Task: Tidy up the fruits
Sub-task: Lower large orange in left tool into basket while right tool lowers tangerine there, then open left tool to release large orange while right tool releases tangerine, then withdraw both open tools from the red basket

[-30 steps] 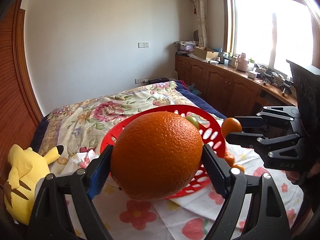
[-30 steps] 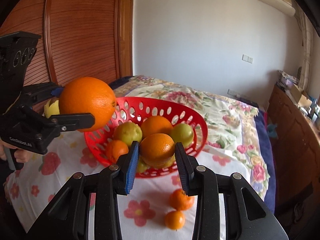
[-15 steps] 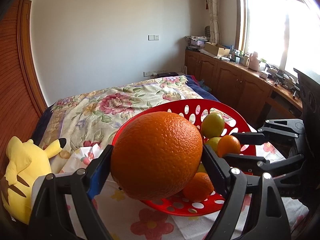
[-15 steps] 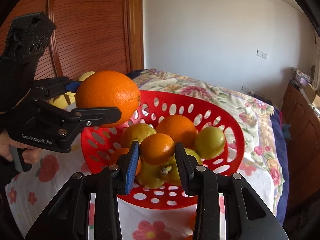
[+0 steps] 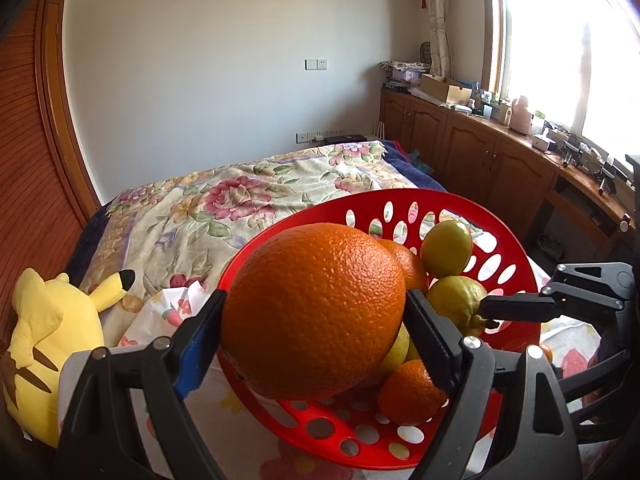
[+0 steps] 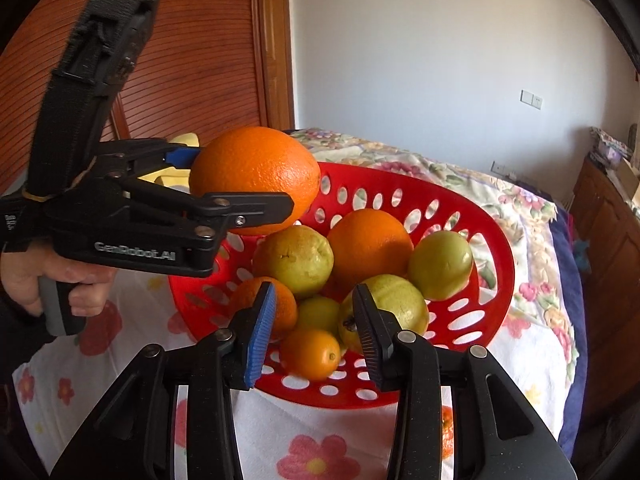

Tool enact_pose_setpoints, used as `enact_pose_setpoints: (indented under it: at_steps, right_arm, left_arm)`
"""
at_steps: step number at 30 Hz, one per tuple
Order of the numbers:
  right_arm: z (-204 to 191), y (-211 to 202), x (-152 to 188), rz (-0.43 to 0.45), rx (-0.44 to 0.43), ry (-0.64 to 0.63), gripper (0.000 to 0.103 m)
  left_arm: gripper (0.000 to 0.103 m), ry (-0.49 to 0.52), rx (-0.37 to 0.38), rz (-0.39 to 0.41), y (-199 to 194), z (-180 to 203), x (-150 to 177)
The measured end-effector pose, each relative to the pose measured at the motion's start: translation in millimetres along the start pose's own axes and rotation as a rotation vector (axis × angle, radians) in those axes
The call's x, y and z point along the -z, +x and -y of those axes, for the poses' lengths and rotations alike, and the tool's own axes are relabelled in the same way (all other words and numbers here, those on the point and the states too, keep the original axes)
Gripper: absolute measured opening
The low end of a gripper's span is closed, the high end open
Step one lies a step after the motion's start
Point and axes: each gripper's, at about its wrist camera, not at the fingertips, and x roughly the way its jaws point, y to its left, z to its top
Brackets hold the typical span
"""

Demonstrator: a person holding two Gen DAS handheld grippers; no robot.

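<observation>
A big orange [image 5: 316, 316] is clamped between the pads of my left gripper [image 5: 316, 300], which holds it above the near left rim of the red perforated basket [image 5: 400, 196]. In the right wrist view the same orange [image 6: 256, 176] hangs over the basket's [image 6: 500, 240] left edge, in the left gripper [image 6: 240, 184]. My right gripper [image 6: 314, 294] hovers low over the basket's front, its jaws opening. A small orange [image 6: 310, 354] lies in the basket just below them, free of the pads. Oranges and yellow-green fruits fill the basket.
The basket stands on a white flowered cloth [image 6: 120, 360] spread over a bed with a floral quilt [image 5: 224, 196]. A yellow plush toy [image 5: 44, 344] lies at the left. A small orange [image 6: 448, 424] sits on the cloth by the basket. Wooden cabinets [image 5: 480, 152] line the window side.
Both grippers came forward and down over the basket. The small orange left the right gripper's pads and now lies in the basket; those jaws have parted slightly. The left grip is unchanged.
</observation>
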Motion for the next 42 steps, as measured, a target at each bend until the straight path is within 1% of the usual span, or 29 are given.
enact_pose_setpoints:
  at_steps: [9,12,16,19,23,33,36,42]
  right_arm:
    - [1.2,-7.6,8.9,-0.002,0.019,-0.005,0.041]
    - [1.6,-6.1,11.2,-0.009,0.022,-0.002,0.041]
    - [2.1,-5.7,13.6,-0.015,0.023,0.003,0.041]
    - [2.6,-4.6,14.5,-0.019,0.024,0.003,0.041]
    - [2.9,-5.0,15.2,-0.022,0.023,0.004,0.041]
    - [4.7,-8.5,17.1,-0.011,0.020,0.026,0.041]
    - [2.2,-13.4,18.8,0.000,0.026,0.030,0.041]
    - [1.3,-37.1,25.1,0.033,0.043,0.061,0.041]
  left_arm:
    - [0.088,-0.010,-0.012,0.004,2.7,-1.3,0.8]
    - [0.087,-0.020,-0.042,0.019,2.7,-3.2,-3.2]
    - [0.086,0.000,-0.079,0.011,7.7,-3.3,-6.4]
    - [0.086,-0.001,-0.051,0.009,7.9,-2.4,-5.5]
    - [0.086,0.015,-0.051,0.019,5.3,2.7,-4.1]
    - [0.086,0.005,-0.033,0.035,-8.2,6.8,2.8]
    - [0.086,0.001,-0.021,0.045,-16.7,9.6,6.0]
    - [0.086,0.003,-0.005,0.084,-40.8,18.4,13.6]
